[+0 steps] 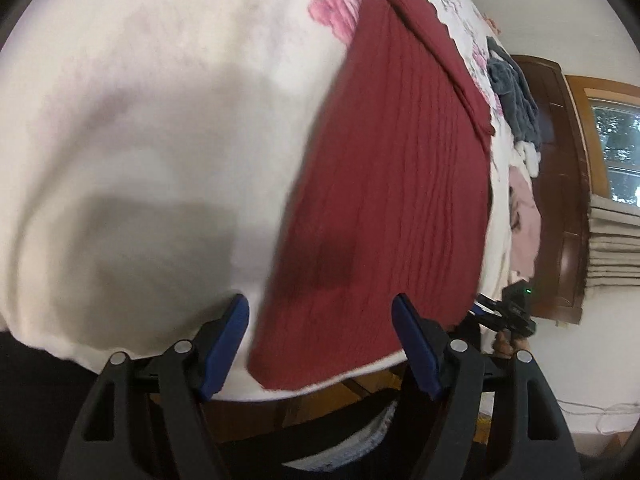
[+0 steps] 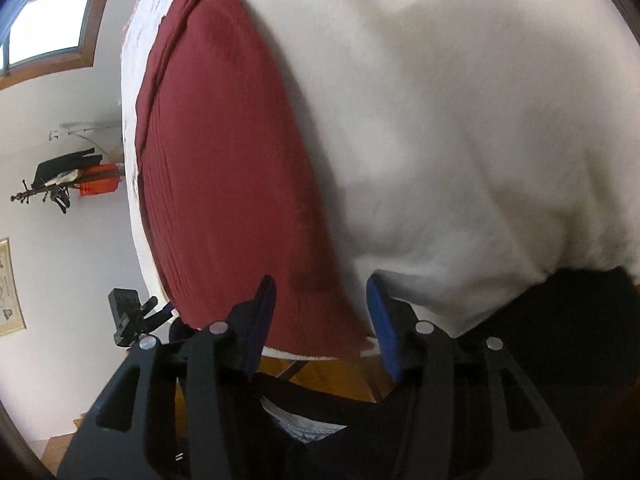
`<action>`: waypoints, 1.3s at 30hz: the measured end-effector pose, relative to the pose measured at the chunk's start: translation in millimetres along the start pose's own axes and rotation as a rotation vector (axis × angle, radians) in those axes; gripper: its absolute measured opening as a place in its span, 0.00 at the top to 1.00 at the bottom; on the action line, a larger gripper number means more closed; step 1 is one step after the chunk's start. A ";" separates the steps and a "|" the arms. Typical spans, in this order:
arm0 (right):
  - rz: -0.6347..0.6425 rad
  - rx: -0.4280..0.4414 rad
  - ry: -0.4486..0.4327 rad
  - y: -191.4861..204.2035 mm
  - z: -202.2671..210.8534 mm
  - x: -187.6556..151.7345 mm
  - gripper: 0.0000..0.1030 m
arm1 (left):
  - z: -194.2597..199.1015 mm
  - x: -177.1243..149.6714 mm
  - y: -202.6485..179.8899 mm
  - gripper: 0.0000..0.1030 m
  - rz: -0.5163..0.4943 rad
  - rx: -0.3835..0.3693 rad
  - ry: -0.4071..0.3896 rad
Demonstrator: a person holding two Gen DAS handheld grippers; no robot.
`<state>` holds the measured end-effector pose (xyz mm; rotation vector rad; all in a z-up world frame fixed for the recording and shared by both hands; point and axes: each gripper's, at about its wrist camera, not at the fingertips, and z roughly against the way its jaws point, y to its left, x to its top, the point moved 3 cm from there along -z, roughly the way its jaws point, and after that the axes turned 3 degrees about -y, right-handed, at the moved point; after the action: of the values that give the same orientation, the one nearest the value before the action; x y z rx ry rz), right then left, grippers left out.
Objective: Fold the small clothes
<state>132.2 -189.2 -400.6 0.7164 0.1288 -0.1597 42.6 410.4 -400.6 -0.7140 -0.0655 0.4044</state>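
— Two grippers, both spread wide, and neither of yours has hold of anything. Your left gripper (image 1: 320, 304) hangs over the near left corner of the red garment (image 1: 384, 208).

— And my right one?

— Your right gripper (image 2: 320, 288) straddles the opposite near corner, blue pads (image 2: 382, 320) apart, nothing between them. The cloth lies flat on the white bedspread (image 1: 140, 140), its near hem just beside the bed's edge, one flap folded over at the far end.

— What else do you see on the bed?

— Beyond the red piece sits a heap of other clothes (image 1: 516, 108), grey, white and pink, well apart from your grippers. A pink flower print (image 1: 332, 4) shows on the spread.
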 end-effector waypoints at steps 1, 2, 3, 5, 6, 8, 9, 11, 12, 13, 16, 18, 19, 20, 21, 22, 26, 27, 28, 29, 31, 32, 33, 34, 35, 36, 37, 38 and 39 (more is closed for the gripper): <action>0.003 0.003 0.003 1.3 -1.0 -2.5 0.50 | -0.6 -1.8 -0.8 0.27 -0.001 -0.011 0.009; 0.007 0.005 0.005 2.6 -1.2 -5.1 0.50 | -4.1 -5.1 -3.2 0.26 -0.005 -0.027 0.026; 0.012 0.005 0.005 8.3 -6.0 -4.5 0.50 | -7.4 -10.0 -4.2 0.25 -0.012 -0.032 0.037; 0.025 0.004 0.008 11.1 -9.2 -10.0 0.50 | -13.5 -15.7 -6.4 0.25 -0.030 -0.024 0.059; 0.032 0.007 0.011 12.8 -9.7 -11.7 0.50 | -14.3 -15.8 -6.2 0.25 -0.031 -0.027 0.064; 0.043 0.014 0.021 18.9 -15.9 -15.8 0.50 | -17.2 -18.9 -5.6 0.25 -0.021 -0.046 0.072; 0.051 0.015 0.025 19.1 -16.5 -18.9 0.50 | -16.7 -19.4 -5.2 0.25 -0.018 -0.046 0.069; 0.063 0.027 0.040 22.5 -18.6 -25.2 0.50 | -17.5 -19.7 -8.5 0.25 -0.015 -0.063 0.067; 0.076 0.033 0.042 25.2 -18.2 -27.4 0.50 | -17.1 -20.3 -9.1 0.25 -0.017 -0.070 0.068; 0.082 0.033 0.040 36.0 -25.4 -23.5 0.50 | -19.0 -21.0 -11.8 0.25 -0.022 -0.072 0.071; 0.062 0.024 0.040 31.9 -30.7 -18.6 0.50 | -23.7 -23.9 -6.6 0.25 -0.024 -0.040 0.086; 0.039 0.029 0.047 26.5 -32.8 -17.7 0.51 | -27.8 -22.3 -1.1 0.25 0.020 -0.053 0.089; 0.038 0.034 0.048 27.0 -33.2 -19.3 0.51 | -27.3 -21.1 1.1 0.25 0.041 -0.062 0.086; 0.042 0.038 0.051 26.3 -33.4 -20.8 0.50 | -27.0 -20.7 0.5 0.25 0.053 -0.066 0.083; 0.044 0.040 0.054 24.8 -34.3 -22.5 0.50 | -27.2 -21.5 -2.2 0.26 0.046 -0.066 0.083; 0.042 0.040 0.054 24.5 -35.9 -23.5 0.53 | -28.1 -22.5 -4.7 0.27 0.032 -0.063 0.084; 0.033 0.055 0.049 21.5 -37.0 -22.8 0.56 | -28.9 -21.2 -0.4 0.50 0.034 -0.029 0.077; 0.032 0.049 0.046 20.6 -36.7 -22.3 0.58 | -28.7 -20.6 2.7 0.59 0.042 -0.021 0.077; 0.031 0.037 0.044 18.9 -36.2 -22.7 0.65 | -28.7 -21.1 4.9 0.65 0.049 -0.016 0.076; 0.031 0.025 0.044 18.5 -36.7 -23.6 0.71 | -27.8 -21.1 7.5 0.68 0.058 -0.012 0.076; 0.034 0.028 0.042 18.6 -33.9 -25.0 0.77 | -26.0 -21.6 11.7 0.75 0.067 -0.006 0.072; 0.036 0.027 0.039 18.9 -30.6 -25.3 0.82 | -25.4 -22.9 13.4 0.77 0.075 -0.006 0.066; 0.040 0.020 0.034 18.9 -27.5 -26.3 0.85 | -24.9 -23.7 13.3 0.81 0.082 -0.006 0.063; 0.044 0.022 0.030 19.2 -25.6 -27.3 0.92 | -24.6 -24.0 14.4 0.85 0.088 -0.008 0.061; 0.045 0.029 0.025 20.5 -23.8 -29.2 0.94 | -24.8 -25.1 15.8 0.87 0.098 -0.016 0.058; 0.042 0.038 0.017 21.6 -20.5 -31.0 0.95 | -25.2 -26.5 16.4 0.91 0.106 -0.025 0.056; 0.042 0.040 0.010 23.2 -17.7 -32.0 0.95 | -24.9 -27.5 16.7 0.93 0.110 -0.026 0.053; 0.042 0.047 0.001 24.8 -14.3 -33.2 0.95 | -23.9 -28.8 15.8 0.93 0.111 -0.023 0.044; 0.041 0.054 -0.004 26.5 -12.2 -33.3 0.95 | -22.5 -29.2 14.7 0.94 0.111 -0.025 0.035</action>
<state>103.9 -158.0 -387.0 0.7718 0.1066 -0.1256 15.2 395.3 -424.9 -0.7513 0.0027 0.4981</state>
